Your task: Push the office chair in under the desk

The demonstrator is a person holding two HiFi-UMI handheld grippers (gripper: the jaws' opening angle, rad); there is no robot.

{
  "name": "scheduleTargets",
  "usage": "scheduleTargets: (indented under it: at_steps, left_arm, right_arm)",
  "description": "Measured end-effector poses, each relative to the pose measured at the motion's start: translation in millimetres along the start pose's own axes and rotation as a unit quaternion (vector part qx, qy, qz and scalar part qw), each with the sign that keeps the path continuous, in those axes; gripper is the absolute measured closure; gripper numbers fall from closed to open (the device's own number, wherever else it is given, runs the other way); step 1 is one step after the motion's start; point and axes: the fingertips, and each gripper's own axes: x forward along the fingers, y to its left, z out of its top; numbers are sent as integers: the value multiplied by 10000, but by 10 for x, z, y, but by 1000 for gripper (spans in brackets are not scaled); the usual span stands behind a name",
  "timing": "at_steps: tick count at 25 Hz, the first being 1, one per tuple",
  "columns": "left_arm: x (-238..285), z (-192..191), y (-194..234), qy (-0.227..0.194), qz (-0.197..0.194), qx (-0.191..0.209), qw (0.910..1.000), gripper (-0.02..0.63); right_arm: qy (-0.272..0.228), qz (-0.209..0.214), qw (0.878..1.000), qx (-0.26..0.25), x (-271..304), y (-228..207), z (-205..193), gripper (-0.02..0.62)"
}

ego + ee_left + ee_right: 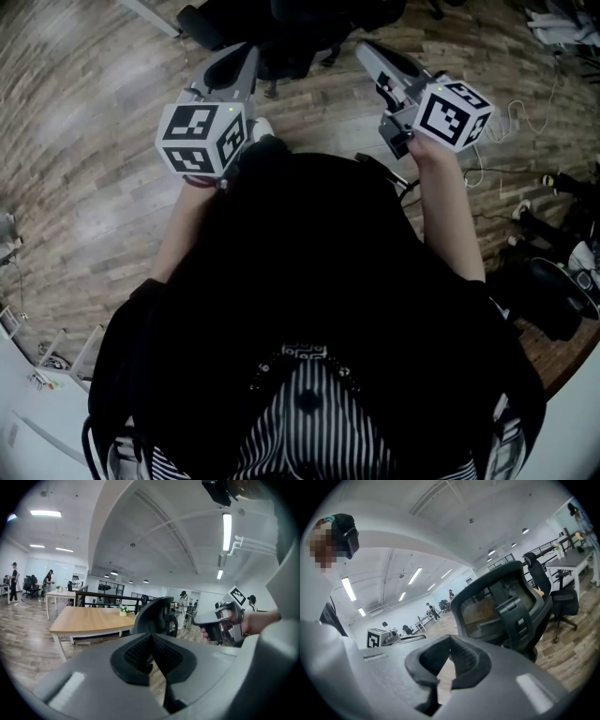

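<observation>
Left gripper (242, 58) reaches forward and slightly down ahead of the person. Its jaws are shut, pad against pad, with nothing between them. A closed tip is blunt, which I judge suits a push better than a grasp.

Past it stands the desk (89, 619), with a wooden top and a small plant (123, 611) on it. The chair (281, 33) is on the floor (94, 141) just ahead, its back turned to the person. It is out in the open and not yet under the desk. Neither tip seems to touch it, so the push looks not yet begun.

Right gripper (370, 52) mirrors the left. Its jaws are closed and empty, and it points at the mesh back. One gripper on each side would likely press the back evenly and keep the chair rolling straight.
</observation>
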Motion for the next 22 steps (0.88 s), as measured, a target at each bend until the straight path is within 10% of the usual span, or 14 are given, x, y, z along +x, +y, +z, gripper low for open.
scheduleTargets:
  at_steps: [8,15,22]
  left_arm:
    - [499,225,140,158,-275,281,9991,599]
    - [822,233,286,408,-227,272,9985,279]
    - [1013,327,360,371,-576,287,9972,262]
  right_arm:
    - [-141,-555,9982,-170,162,-411,376,595]
    - [-295,-1046,9927,-524,112,-562,610,551]
    - [-414,-1602,9848,-524,55,-793,780,484]
